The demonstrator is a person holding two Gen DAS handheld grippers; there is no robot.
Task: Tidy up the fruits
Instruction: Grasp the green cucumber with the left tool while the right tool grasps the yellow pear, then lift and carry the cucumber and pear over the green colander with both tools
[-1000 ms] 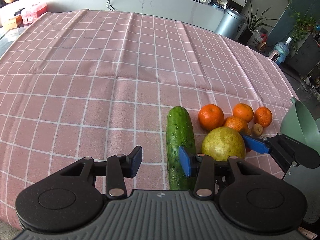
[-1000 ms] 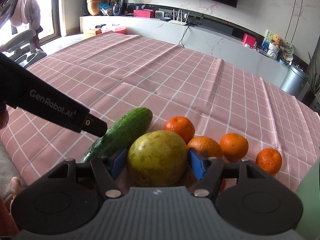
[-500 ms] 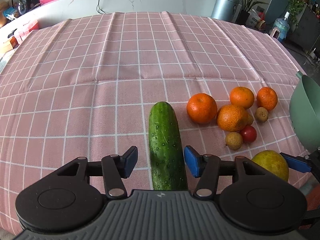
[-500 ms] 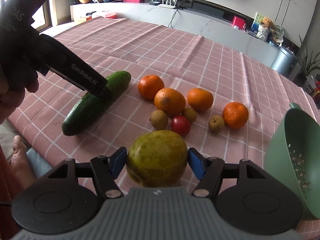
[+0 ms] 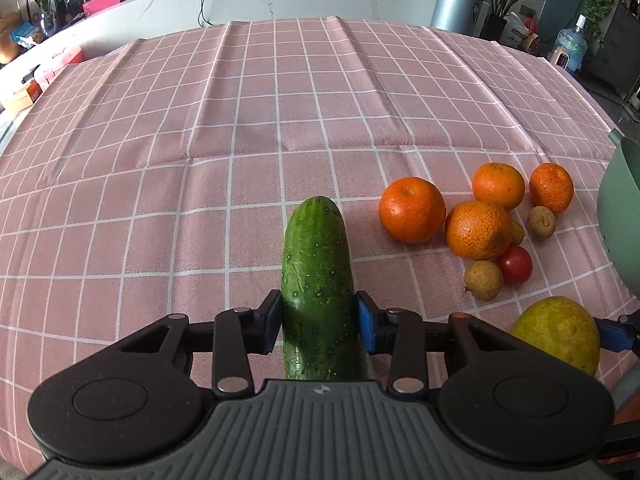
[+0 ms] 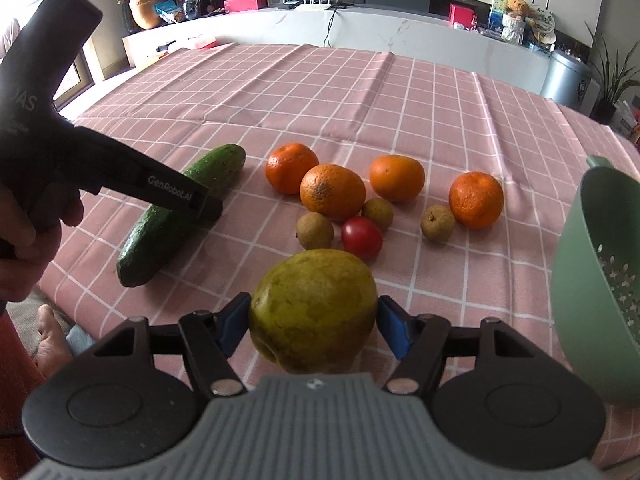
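A dark green cucumber (image 5: pixel 316 256) lies on the pink checked tablecloth (image 5: pixel 200 160). My left gripper (image 5: pixel 318 320) straddles its near half, the jaws closing with both blue pads against its sides. In the right wrist view the cucumber (image 6: pixel 180 216) sits at the left under the left gripper's black finger (image 6: pixel 180 196). My right gripper (image 6: pixel 314 320) is shut on a large yellow-green round fruit (image 6: pixel 314 308), held clear of the cloth near the front edge. Several oranges (image 6: pixel 332 192), a small red tomato (image 6: pixel 361 237) and three brown longans (image 6: pixel 315 231) lie grouped behind it.
A green colander (image 6: pixel 592 280) stands tilted at the right edge of the table, beside the held fruit. A person's hand (image 6: pixel 28 240) grips the left tool at the left. A white counter (image 6: pixel 360 36) with clutter runs along the back.
My left gripper shifted sideways until the cucumber lay between its fingers, widened, then closed onto it. My right gripper drew the yellow-green fruit back from the pile, uncovering the tomato and longans.
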